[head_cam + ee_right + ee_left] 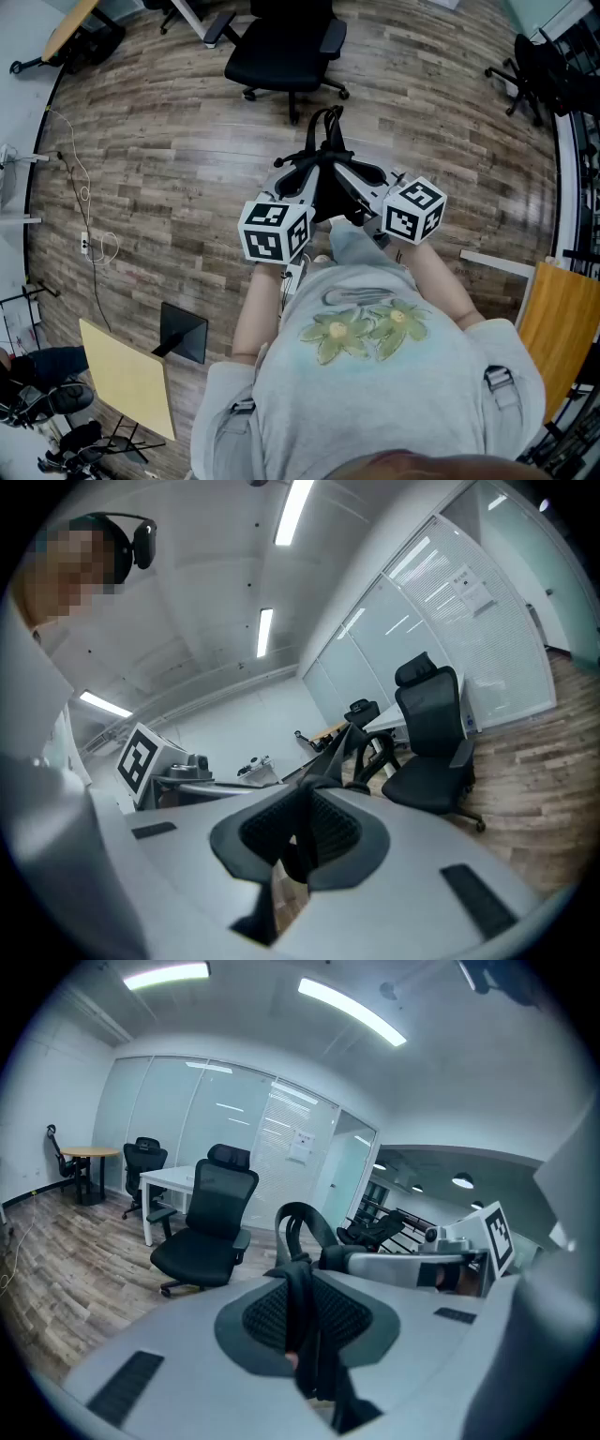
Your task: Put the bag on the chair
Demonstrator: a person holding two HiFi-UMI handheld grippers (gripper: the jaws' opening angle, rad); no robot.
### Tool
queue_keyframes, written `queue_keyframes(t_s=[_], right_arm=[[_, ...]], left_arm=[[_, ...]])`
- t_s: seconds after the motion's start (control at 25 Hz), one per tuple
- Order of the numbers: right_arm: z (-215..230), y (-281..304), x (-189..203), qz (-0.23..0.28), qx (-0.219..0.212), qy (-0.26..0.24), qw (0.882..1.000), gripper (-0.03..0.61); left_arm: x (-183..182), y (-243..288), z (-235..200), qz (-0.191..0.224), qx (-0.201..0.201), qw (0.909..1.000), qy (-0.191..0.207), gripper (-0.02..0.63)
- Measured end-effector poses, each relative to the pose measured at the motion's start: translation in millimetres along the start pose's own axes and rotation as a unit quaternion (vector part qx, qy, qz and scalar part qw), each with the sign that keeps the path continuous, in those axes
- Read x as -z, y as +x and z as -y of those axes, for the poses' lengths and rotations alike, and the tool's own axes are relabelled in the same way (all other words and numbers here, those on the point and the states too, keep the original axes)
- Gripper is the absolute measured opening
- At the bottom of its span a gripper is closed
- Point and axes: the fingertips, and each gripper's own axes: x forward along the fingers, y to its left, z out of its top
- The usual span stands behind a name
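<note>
In the head view, the bag [330, 202] hangs between your left gripper [307, 173] and right gripper [352, 173], well short of the chair [281, 47].

In the left gripper view, your jaws are pinched narrow on a strap [302, 1307].

In the right gripper view, your jaws likewise clamp a strap.

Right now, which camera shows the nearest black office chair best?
The left gripper view: the chair stands whole there, headrest to wheeled base. The head view sees it from above, cut by the top edge. The right gripper view shows it tilted, base partly hidden.
</note>
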Motion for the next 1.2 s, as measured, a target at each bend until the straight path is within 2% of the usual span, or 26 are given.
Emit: queue_keyframes(t_s=[0.48, 0.84, 1.2], right_arm=[[56, 34, -25, -0.013, -0.011, 0.009, 1.000, 0.040], [102, 52, -57, -0.019, -0.039, -0.009, 0.999, 0.040], [136, 74, -84, -0.022, -0.043, -0.013, 0.999, 0.041]], left_arm=[[-28, 55, -29, -0.010, -0.011, 0.9998, -0.011, 0.066], [-61, 102, -44, 0.010, -0.032, 0.9991, -0.024, 0.066], [-85, 135, -60, 0.004, -0.037, 0.9990, -0.025, 0.067]])
